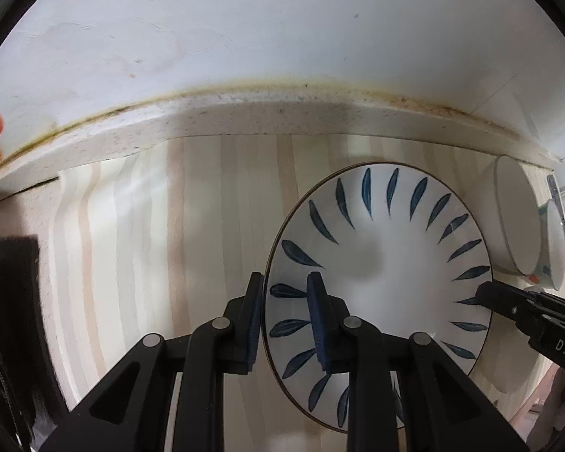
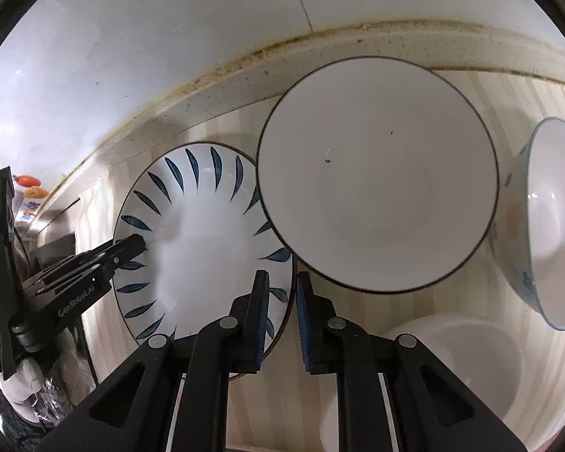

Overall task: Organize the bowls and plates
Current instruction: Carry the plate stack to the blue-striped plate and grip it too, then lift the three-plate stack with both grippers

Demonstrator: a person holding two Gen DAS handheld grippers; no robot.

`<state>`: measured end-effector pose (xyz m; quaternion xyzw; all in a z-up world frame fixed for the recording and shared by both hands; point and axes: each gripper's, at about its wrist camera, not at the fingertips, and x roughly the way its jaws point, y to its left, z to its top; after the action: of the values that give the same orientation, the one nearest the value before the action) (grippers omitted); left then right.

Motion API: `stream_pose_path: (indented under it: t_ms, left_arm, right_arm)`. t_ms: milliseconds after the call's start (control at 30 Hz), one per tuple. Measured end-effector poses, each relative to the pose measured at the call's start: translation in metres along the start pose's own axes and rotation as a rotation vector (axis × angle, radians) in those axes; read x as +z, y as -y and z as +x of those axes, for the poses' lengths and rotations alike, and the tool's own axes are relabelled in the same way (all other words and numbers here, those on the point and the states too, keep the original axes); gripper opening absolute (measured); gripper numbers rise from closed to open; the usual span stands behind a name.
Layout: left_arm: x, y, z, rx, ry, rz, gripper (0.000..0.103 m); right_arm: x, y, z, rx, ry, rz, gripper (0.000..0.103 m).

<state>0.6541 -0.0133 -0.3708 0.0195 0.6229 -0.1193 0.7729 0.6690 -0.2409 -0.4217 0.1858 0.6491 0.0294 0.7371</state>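
**Barely begun: both grippers clamp one plate, bowls lie scattered**

Right at the fingers, the left gripper (image 1: 288,320) straddles the near-left rim of the white round plate with dark blue leaf strokes (image 1: 380,248): one blue-padded finger sits outside the rim, the other inside, and they pinch the edge. Opposite, the right gripper (image 2: 282,320) bites the same plate's right rim in the same way, one finger over the plate's face, the other outside it. So the plate is held on two sides, apparently lying on the pale striped wooden tabletop (image 1: 139,245).

Moving outward, a white bowl with a thin dark rim (image 2: 376,173) sits just beside the plate, its edge overlapping the plate's rim in the right wrist view. Farther right a pale bowl with blue and orange painted marks (image 2: 546,226) leans tilted, and a plain white bowl (image 2: 452,369) rests near the bottom.

Judging by this spread, nothing is stacked or sorted yet. The plate is the first piece taken in hand; three bowls remain to be gathered, probably nested together, with the plate set in its own place.
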Motion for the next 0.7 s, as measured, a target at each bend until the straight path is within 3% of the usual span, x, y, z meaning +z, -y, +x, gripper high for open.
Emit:
stream_pose_path:
  t_ms: [333,700]
  left_arm:
    - [-0.047,0.002,-0.075,-0.018,0.091,-0.010,0.021]
    - [-0.110,0.048,-0.126,-0.033,0.145,-0.041,0.021]
  right_arm:
    - [-0.024,-0.008,-0.047,0.031,0.025,-0.072,0.016]
    - [-0.096,0.004,-0.109,0.056,0.038,-0.147,0.016]
